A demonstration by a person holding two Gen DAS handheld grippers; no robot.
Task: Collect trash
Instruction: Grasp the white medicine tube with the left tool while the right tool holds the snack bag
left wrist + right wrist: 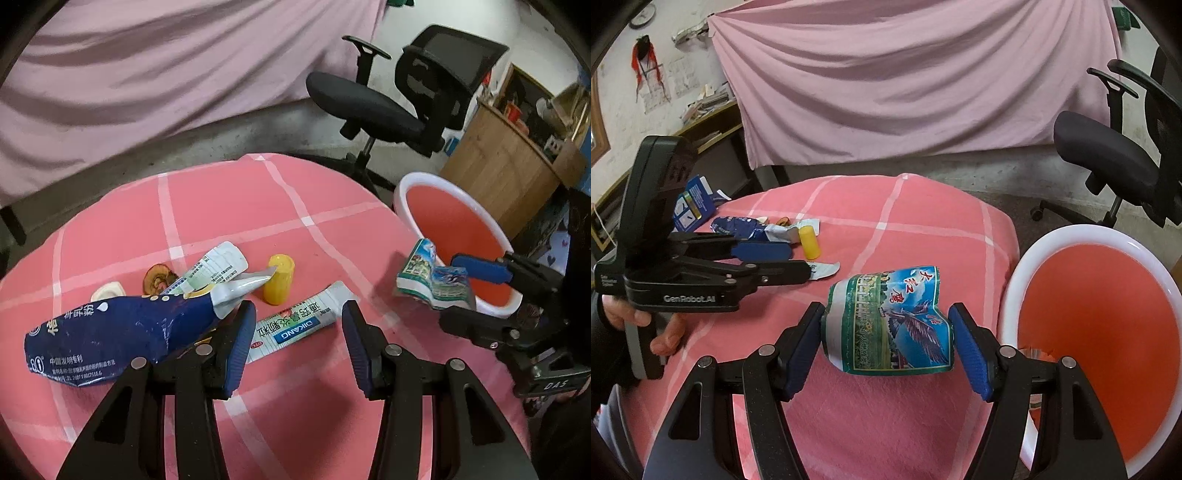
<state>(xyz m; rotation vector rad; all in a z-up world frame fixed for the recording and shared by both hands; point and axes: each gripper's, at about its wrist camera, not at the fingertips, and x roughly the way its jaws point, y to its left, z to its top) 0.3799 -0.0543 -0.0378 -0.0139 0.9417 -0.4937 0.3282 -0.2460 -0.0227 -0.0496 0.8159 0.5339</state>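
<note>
My right gripper (886, 343) is shut on a crumpled blue-green eagle-print packet (890, 325) and holds it above the pink checked tablecloth (908, 236), just left of the orange bin (1097, 332). The packet also shows in the left wrist view (432, 280) at the bin's white rim (436, 181). My left gripper (297, 339) is open, its fingers either side of a white DIKANG sachet (299, 325). A dark blue bag (110, 336) lies at its left finger. A yellow cap (279, 278), a white sachet (218, 266) and a brown peel (157, 278) lie beyond.
A black office chair (399, 99) stands beyond the table, with a wooden cabinet (506, 166) behind the bin. A pink cloth (905, 81) hangs at the back. A blue box (696, 199) lies on the table's far left.
</note>
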